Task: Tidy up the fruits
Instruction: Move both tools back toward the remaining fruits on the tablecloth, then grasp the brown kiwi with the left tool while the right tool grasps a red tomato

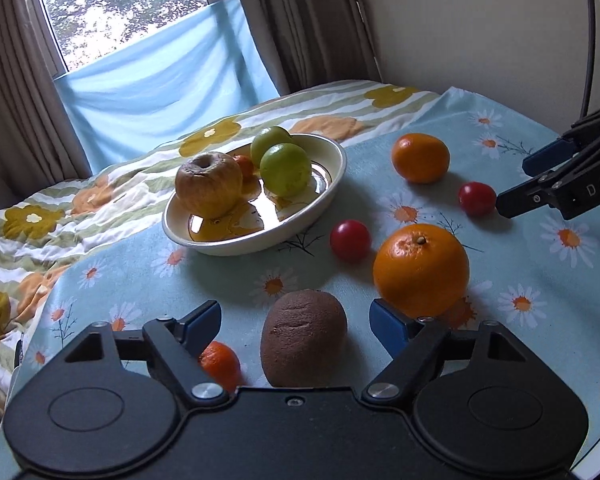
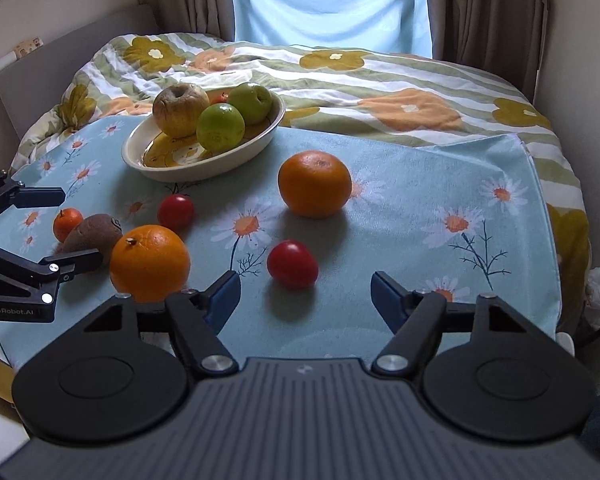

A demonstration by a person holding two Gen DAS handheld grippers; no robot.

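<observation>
A cream bowl (image 1: pixel 332 192) (image 2: pixel 236 156) holds a wrinkled apple (image 1: pixel 209 184) (image 2: pixel 180 109), two green fruits (image 1: pixel 286 169) (image 2: pixel 220 127) and a small orange one. My left gripper (image 1: pixel 296 320) (image 2: pixel 72 228) is open, its fingers either side of a brown kiwi (image 1: pixel 303 338) (image 2: pixel 94 234). A small tangerine (image 1: pixel 220 364) (image 2: pixel 67 223) lies by its left finger. My right gripper (image 2: pixel 305 294) (image 1: pixel 512 184) is open and empty, just behind a red tomato (image 2: pixel 292 264) (image 1: pixel 477 198). Two oranges (image 1: pixel 421 270) (image 2: pixel 314 183) and another tomato (image 1: pixel 350 240) (image 2: pixel 175 211) lie loose on the cloth.
The fruit lies on a light blue daisy tablecloth (image 1: pixel 540 288) (image 2: pixel 440 184). A flowered striped quilt (image 1: pixel 100 196) (image 2: pixel 380 88) lies behind it, with curtains and a window beyond. A wall stands at the right in the left wrist view.
</observation>
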